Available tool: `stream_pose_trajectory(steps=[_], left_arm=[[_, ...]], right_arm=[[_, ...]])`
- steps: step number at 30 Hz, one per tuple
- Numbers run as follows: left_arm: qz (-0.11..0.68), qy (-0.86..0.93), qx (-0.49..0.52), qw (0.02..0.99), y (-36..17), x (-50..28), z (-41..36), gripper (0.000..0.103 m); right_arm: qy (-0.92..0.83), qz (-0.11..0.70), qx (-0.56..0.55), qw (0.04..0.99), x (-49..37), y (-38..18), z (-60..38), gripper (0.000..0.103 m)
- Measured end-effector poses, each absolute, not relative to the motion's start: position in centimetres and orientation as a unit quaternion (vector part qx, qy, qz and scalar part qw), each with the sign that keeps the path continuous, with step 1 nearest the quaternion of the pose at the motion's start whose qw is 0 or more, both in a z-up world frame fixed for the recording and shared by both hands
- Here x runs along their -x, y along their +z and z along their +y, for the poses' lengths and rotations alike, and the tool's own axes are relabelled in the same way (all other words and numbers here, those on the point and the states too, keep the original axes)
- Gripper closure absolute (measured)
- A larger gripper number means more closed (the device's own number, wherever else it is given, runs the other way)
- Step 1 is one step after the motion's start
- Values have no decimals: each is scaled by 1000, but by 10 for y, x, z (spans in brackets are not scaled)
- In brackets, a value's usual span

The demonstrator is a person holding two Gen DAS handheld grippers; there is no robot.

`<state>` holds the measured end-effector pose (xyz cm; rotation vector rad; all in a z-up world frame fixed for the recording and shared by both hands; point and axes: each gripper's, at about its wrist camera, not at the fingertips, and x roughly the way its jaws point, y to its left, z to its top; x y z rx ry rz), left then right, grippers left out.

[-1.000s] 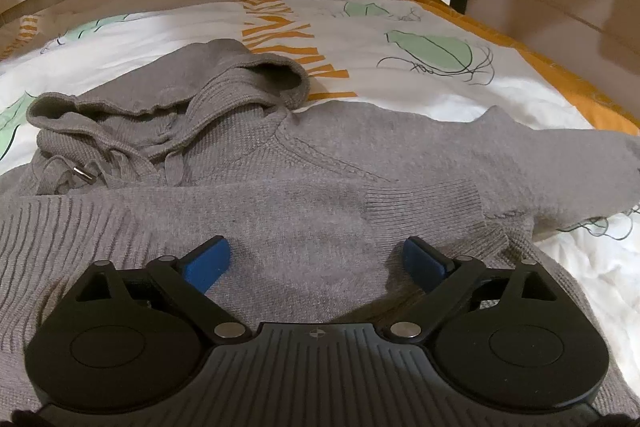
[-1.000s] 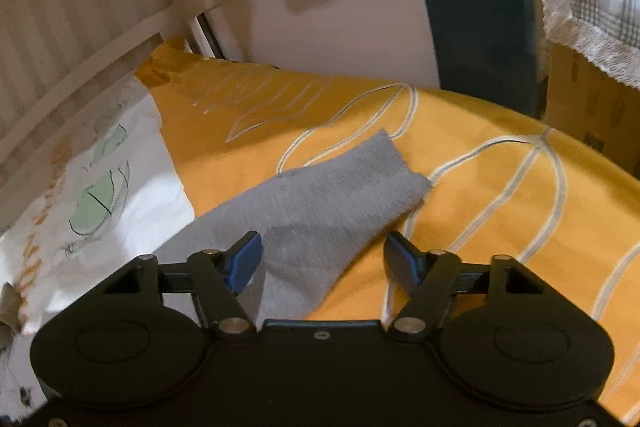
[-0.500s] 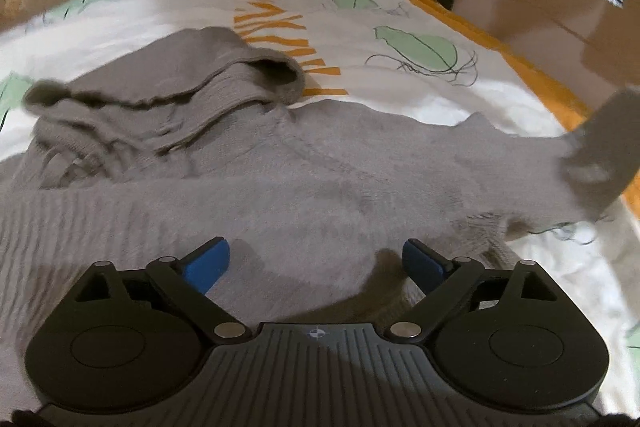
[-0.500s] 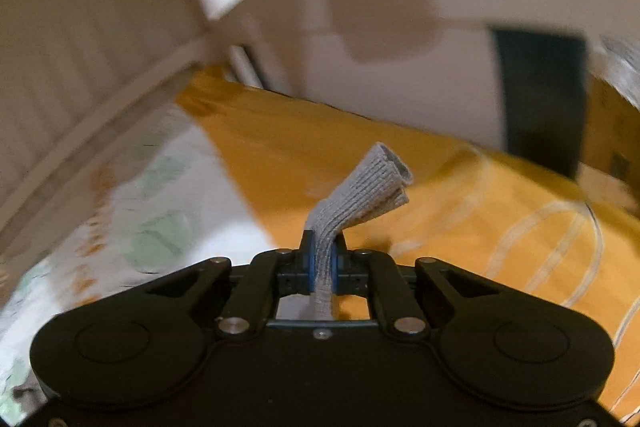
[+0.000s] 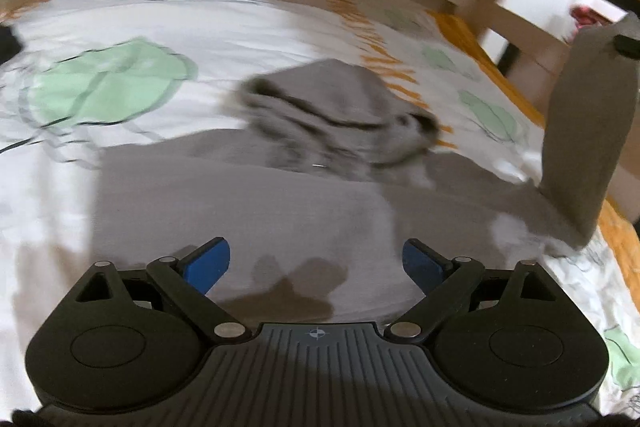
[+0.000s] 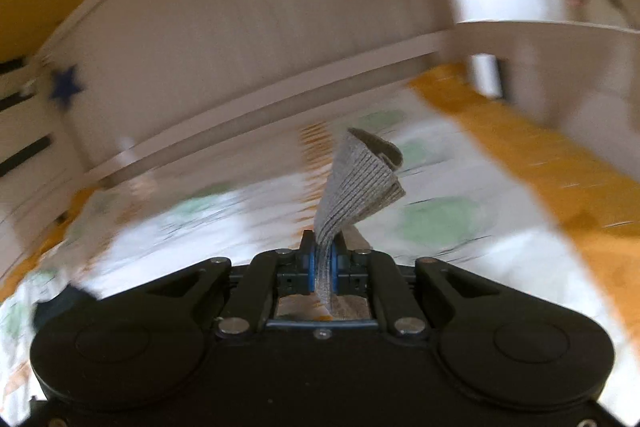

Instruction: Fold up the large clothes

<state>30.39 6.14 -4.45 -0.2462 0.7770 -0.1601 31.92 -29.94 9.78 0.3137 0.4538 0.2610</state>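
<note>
In the left wrist view, the left gripper [image 5: 316, 259] hangs with its blue pads spread wide and empty over the grey hooded sweater [image 5: 280, 199] lying mid-frame on the patterned bedspread [image 5: 112, 83], its sleeve [image 5: 588, 131] lifted at the right edge. In the right wrist view, the right gripper [image 6: 323, 269] at lower centre is clamped on the ribbed cuff [image 6: 356, 187], which sticks up above the pads.

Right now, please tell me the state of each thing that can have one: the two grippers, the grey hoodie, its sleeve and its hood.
Left gripper: open, holding nothing, above the hoodie's body.
Right gripper: shut on the sleeve cuff.
Grey hoodie: lying spread on the bed cover, not folded.
Sleeve: lifted off the bed, hanging from the right gripper.
Sleeve cuff: pinched between the pads, its end sticking up.
Hood: crumpled, lying on the cover.
</note>
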Motion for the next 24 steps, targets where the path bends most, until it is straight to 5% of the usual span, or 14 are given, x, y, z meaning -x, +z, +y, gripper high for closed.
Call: stream_pose_trajectory(steps=[17,20,24], left_arm=[[369,-26,196,908,-57,-271,168,9],[362,-37,200,910,-56,-269,169,9],[354,-54,200,912,-52,-272,165,8]], right_arm=[[266,337,-56,901,-322,-35,-60,87],[297,353,-49,886,-317,-47,-56,80],[300,352,-38,886,-310,-46,-75,45]])
